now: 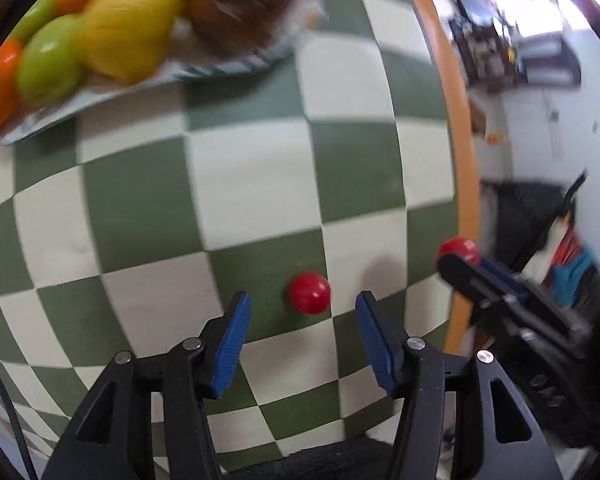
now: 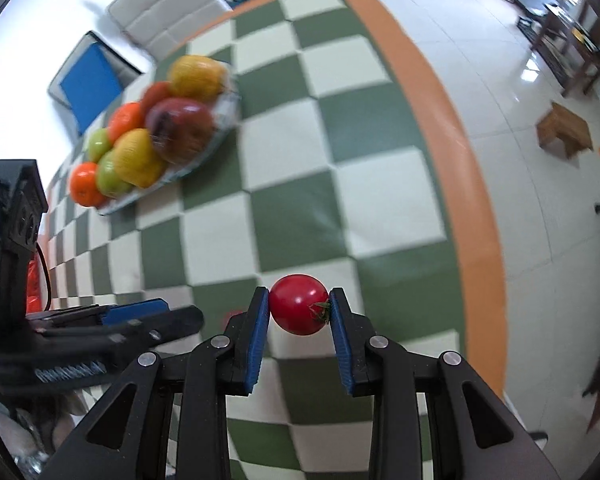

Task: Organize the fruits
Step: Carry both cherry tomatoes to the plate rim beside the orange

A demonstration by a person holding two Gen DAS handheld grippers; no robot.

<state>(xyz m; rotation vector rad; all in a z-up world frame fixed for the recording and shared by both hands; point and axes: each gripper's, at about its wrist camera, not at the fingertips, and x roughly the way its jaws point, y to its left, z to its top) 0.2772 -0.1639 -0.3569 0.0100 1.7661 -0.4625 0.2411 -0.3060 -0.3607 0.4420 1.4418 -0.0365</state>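
While the right gripper [image 2: 299,305] clamps a red tomato [image 2: 299,304], the left gripper [image 1: 303,312] stands released over a second tomato [image 1: 309,293] lying on the checked cloth [image 1: 256,184].
Only the right wrist view shows the held tomato's green stem and the whole fruit plate [image 2: 224,120]; the left view crops that plate.

Two small red tomatoes [image 1: 309,293] [image 2: 299,304] are out on the checked desk [image 2: 300,208], while the plate [image 2: 204,152] carries two oranges [image 2: 85,184], two green fruits [image 2: 110,178], two yellow ones [image 2: 138,158] and a blurred dark red one [image 2: 180,128].
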